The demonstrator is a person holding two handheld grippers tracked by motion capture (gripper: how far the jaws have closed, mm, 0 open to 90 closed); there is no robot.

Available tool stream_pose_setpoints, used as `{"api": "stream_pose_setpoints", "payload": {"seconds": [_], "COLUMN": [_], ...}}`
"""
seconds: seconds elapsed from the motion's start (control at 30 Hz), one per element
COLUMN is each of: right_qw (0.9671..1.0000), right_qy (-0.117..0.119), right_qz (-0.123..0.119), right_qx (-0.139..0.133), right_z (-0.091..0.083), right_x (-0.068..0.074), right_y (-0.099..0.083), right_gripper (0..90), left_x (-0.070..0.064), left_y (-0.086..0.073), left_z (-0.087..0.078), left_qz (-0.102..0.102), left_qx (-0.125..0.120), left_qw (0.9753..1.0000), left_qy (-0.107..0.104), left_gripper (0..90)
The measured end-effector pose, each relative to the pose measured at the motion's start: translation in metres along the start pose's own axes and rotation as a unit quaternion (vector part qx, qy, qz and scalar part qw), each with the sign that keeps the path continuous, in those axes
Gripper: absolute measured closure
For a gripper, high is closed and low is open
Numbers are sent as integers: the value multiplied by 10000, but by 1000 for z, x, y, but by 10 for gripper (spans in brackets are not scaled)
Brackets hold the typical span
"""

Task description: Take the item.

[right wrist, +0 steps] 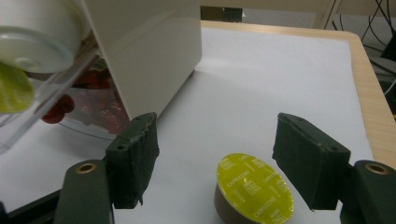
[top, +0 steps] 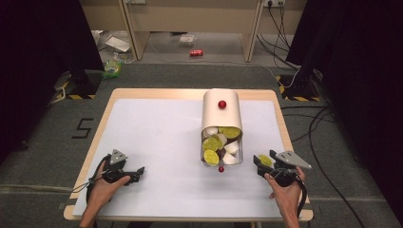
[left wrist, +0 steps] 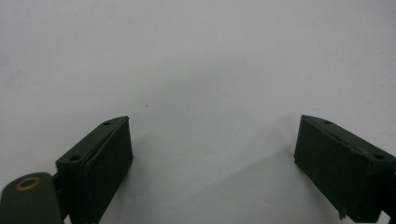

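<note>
The coffee capsule (right wrist: 254,191) is sitting flat on the white table (top: 157,142) with its round yellow foil lid facing up and its brown cup below. It is lying between the spread jaws of the right gripper (right wrist: 215,161), touching neither. Just beside it, the cream capsule dispenser (top: 222,114) is lying with its long side running away from the person, its clear drawer (top: 221,159) holding more capsules. The left gripper (left wrist: 212,154) is resting wide open on bare table, well apart.

A white sheet (top: 157,142) covers the wooden tabletop (top: 280,114). On the grey floor beyond it lie a red can (top: 196,52), a green packet (top: 112,68) and black cables (top: 278,23). A "5" mark (top: 81,128) sits left of the tabletop.
</note>
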State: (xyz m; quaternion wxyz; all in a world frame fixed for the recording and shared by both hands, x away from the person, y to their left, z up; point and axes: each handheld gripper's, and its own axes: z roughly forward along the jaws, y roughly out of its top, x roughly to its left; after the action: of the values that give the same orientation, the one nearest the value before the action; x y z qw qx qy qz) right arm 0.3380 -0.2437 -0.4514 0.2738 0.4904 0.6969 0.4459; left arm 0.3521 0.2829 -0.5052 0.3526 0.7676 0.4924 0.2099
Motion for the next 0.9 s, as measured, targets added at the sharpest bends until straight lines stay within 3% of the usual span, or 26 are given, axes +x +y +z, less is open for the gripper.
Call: {"api": "stream_pose_setpoints", "payload": {"seconds": [0.17,0.9], "right_qw": [9998,9991], "right_qy": [80,240], "right_qz": [-145,-260], "right_qx": [-60,-248], "right_z": [-7,-29], "right_x": [10,30], "right_y": [2,2], "right_gripper": [315,320], "left_x": [0,0], "left_y": [0,0], "left_z": [0,0], "left_qz": [-1,-6], "left_qx": [1,2], "left_qw": [10000,10000], "left_qy": [-1,-4], "left_gripper": [105,105]}}
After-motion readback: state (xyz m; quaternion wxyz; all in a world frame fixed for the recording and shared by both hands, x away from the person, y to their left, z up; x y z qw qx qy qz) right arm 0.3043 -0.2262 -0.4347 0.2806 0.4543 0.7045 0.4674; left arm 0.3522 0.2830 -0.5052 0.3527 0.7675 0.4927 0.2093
